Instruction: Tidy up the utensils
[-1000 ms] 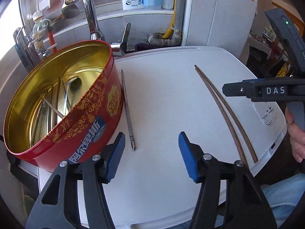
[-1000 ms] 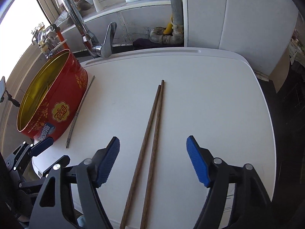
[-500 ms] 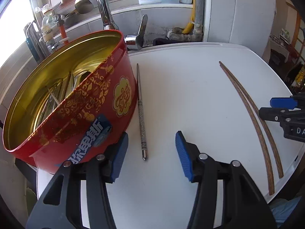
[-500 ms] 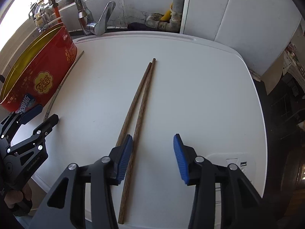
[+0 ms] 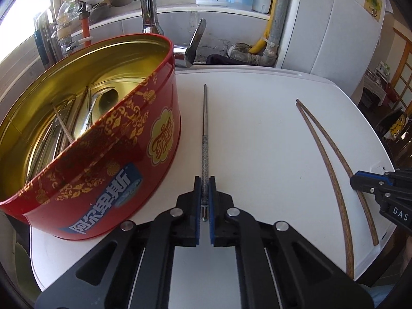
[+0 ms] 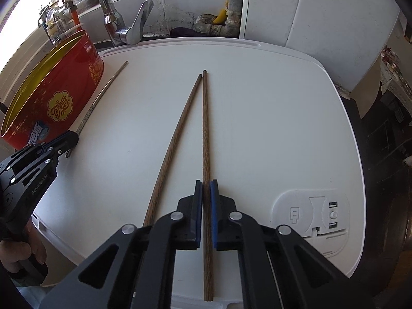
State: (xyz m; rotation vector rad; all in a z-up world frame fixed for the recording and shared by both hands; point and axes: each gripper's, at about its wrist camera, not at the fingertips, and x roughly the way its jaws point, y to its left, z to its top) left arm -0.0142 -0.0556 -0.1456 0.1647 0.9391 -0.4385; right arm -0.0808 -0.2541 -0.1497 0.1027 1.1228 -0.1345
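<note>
Slim metal chopstick lies beside the red tin (utensils inside); two wooden chopsticks lie apart

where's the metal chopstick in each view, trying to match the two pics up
Left wrist view: the metal chopstick runs up the centre, its near end clamped in the left claw.
Right wrist view: it lies far left, slanting beside the tin, its near end in the left claw.
Shared landmark: the red tin, just left of the chopstick in both.
</note>
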